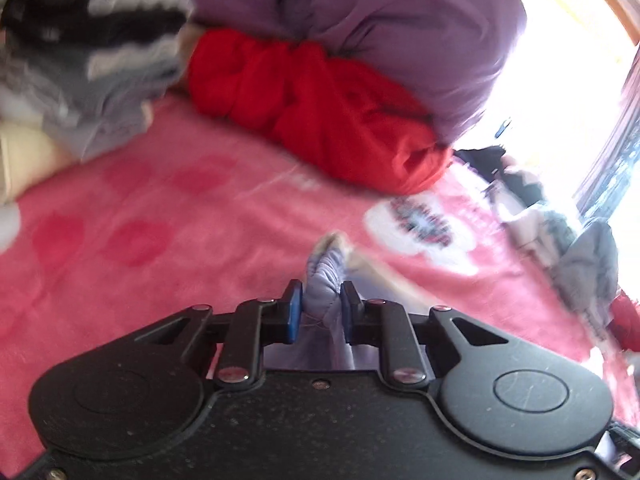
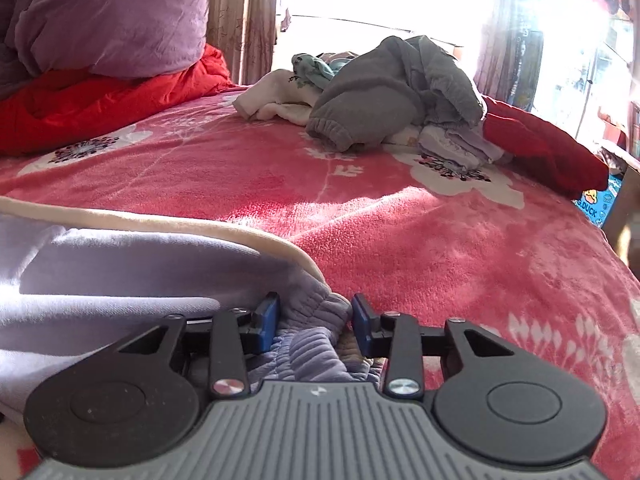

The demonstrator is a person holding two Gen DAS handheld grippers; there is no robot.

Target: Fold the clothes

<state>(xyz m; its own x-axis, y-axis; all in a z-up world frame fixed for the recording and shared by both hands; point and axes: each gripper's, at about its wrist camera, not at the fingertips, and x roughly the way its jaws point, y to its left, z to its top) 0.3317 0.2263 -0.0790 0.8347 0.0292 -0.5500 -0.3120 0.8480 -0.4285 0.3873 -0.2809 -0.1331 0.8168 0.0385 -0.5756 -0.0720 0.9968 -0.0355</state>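
A lavender garment [image 2: 120, 272] with a cream lining edge lies on the pink floral blanket [image 2: 360, 220] at the near left in the right wrist view. Its gathered elastic waistband sits bunched between the blue pads of my right gripper [image 2: 316, 320], which press on it from both sides. In the blurred left wrist view, a narrow fold of the same lavender garment [image 1: 324, 276] stands up between the blue pads of my left gripper [image 1: 321, 312], pinched tight just above the blanket [image 1: 160, 240].
A red quilt [image 1: 304, 108] under a purple duvet [image 1: 380, 20] lies at the back. Folded clothes [image 1: 80, 80] are stacked far left. A loose pile with a grey sweatshirt [image 2: 392, 88] and a red garment [image 2: 540, 140] lies near the bed's right edge.
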